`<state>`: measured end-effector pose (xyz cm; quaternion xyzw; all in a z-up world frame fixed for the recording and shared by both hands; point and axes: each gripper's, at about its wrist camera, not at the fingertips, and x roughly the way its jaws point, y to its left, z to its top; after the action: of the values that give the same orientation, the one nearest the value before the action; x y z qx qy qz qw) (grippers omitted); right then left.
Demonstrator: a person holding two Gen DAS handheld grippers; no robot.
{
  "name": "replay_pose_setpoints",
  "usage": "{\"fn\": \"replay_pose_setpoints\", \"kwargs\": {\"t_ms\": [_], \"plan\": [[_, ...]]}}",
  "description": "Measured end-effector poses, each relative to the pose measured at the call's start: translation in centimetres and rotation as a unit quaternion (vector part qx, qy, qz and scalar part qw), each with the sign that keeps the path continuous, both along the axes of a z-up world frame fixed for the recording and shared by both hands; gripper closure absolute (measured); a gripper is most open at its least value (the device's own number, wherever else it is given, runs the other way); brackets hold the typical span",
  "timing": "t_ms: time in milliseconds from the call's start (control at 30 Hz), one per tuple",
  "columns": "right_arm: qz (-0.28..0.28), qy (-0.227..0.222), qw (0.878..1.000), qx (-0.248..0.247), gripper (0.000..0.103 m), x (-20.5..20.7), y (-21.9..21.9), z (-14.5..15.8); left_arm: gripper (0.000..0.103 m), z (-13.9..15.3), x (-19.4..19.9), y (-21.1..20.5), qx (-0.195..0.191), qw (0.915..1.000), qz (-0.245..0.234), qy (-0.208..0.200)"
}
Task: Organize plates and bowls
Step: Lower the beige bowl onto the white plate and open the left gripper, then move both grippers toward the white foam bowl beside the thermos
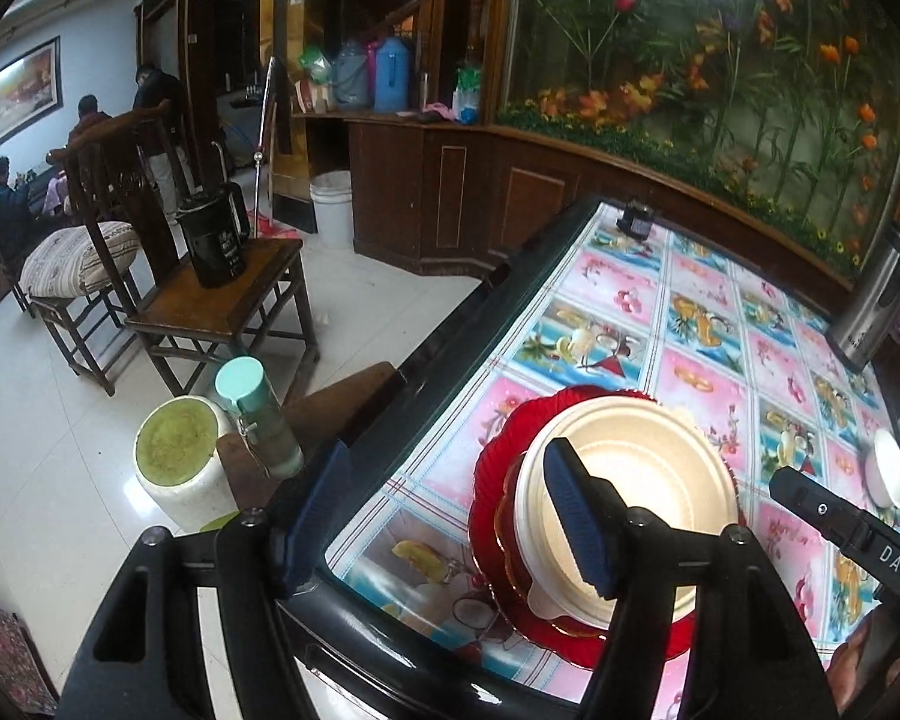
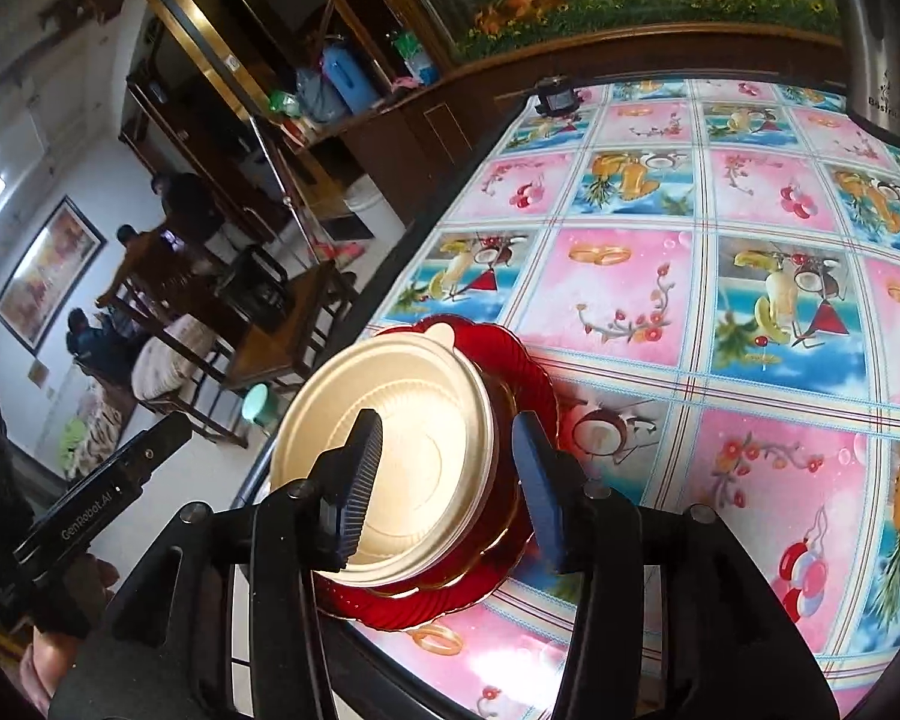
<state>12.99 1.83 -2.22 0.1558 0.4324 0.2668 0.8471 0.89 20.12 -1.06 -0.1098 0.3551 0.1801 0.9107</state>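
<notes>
Both grippers, left point(image 1: 450, 516) marked "GenRobot.AI", right point(image 2: 447, 480) marked "DAS", stand released around the bowl point(image 2: 390, 456) on red plates point(image 2: 510, 372); kettle point(image 2: 876, 42) reads "Bestr...".

Black grippers point(image 1: 450, 516) — ribbed blue pads point(image 2: 543, 480)

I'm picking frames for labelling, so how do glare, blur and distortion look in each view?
Left wrist view: strong fisheye bending of the table, glare washing out the cream bowl and floor, dark corners. Right wrist view: same curvature, bowl interior overexposed, bright sheen on the tablecloth's near edge, background people soft.
</notes>
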Motion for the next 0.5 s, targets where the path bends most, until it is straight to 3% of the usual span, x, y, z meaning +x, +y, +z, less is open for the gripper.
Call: {"fn": "replay_pose_setpoints", "kwargs": {"t_ms": [233,500], "plan": [[-0.036,-0.009,0.999,0.004,0.058,0.2,-3.2,-0.4,0.029,1.8,-0.7,-2.8,0.005,0.9993,-0.03,-0.024],[-0.103,0.009,0.994,0.038,0.058,0.8,-10.1,-1.7,0.025,2.4,-0.6,-10.5,0.036,0.9899,-0.134,-0.027]]}}
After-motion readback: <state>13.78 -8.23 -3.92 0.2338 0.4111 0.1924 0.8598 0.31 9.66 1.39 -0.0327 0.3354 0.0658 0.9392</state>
